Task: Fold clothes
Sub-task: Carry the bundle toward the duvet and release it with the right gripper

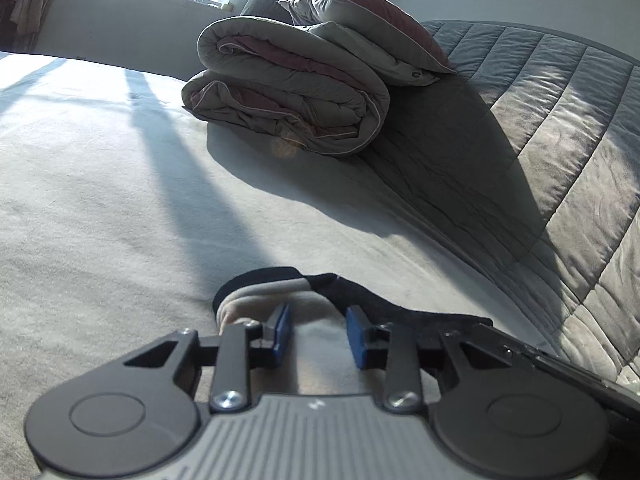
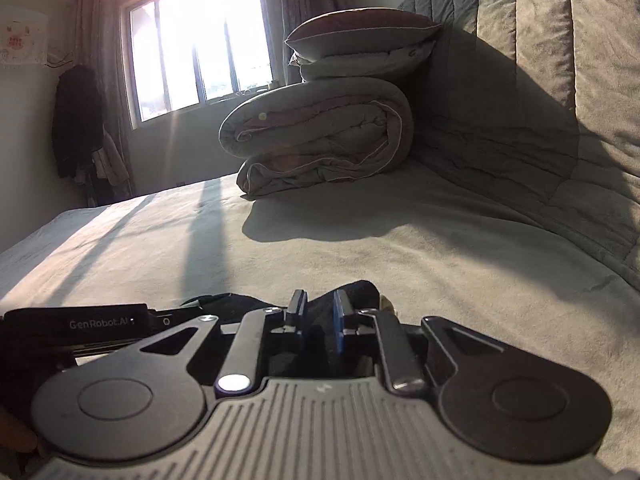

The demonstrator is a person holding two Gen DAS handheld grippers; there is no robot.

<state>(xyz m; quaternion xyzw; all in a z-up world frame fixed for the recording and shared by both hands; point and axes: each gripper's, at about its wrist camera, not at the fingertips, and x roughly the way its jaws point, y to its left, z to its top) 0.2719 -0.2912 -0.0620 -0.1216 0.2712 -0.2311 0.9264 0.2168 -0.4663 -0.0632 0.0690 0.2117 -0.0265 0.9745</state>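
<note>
Garment [image 1: 276, 292] looks beige with dark trim, bunched low on the bed [image 1: 100, 200]; left gripper [image 1: 316, 336] spread open over it, right gripper [image 2: 320, 316] pinching dark fabric.

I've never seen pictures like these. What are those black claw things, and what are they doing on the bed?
They are two grabbers that a person holds, one in each hand, each with its own camera looking along the fingers. The left gripper is open over a beige and black garment lying on the pale grey bedsheet. The right gripper pinches a dark fold of cloth. Behind sits a rolled grey-and-pink quilt with a pillow on top.
</note>
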